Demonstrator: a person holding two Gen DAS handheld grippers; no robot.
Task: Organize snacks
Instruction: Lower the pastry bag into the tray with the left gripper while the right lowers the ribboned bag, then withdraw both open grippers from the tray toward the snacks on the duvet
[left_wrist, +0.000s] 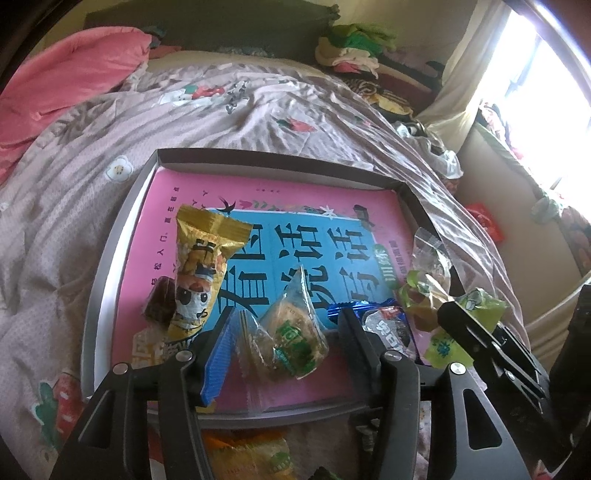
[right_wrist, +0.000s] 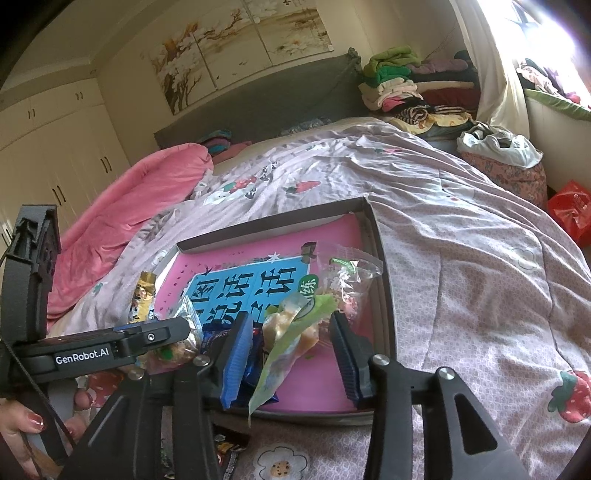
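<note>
Several wrapped snacks lay in a shallow box (left_wrist: 110, 258) on the bed (left_wrist: 74, 206), resting on a pink book cover (left_wrist: 332, 206), as we sorted them. At the left stood a tall yellow packet (left_wrist: 201, 273) with a small brown sweet (left_wrist: 160, 304) beside it. Next, our left hand-held gripper (left_wrist: 284, 325) was spread around a clear-wrapped pastry with a green label (left_wrist: 291, 328); its pads stood off the wrapper on both sides. Further right sat a blue foil packet (left_wrist: 388, 325), then a green-wrapped snack (right_wrist: 291, 343) between the fingers of our right hand-held gripper (right_wrist: 291, 339). Those jaws were partly apart, and we could not tell whether the left pad touched the wrapper. A clear bag of sweets (right_wrist: 343, 280) leaned against the box's right wall. We judged both snacks freshly set down in the box. Next, each gripper would need to lift clear and fetch the packets left on the bed outside the near rim.
</note>
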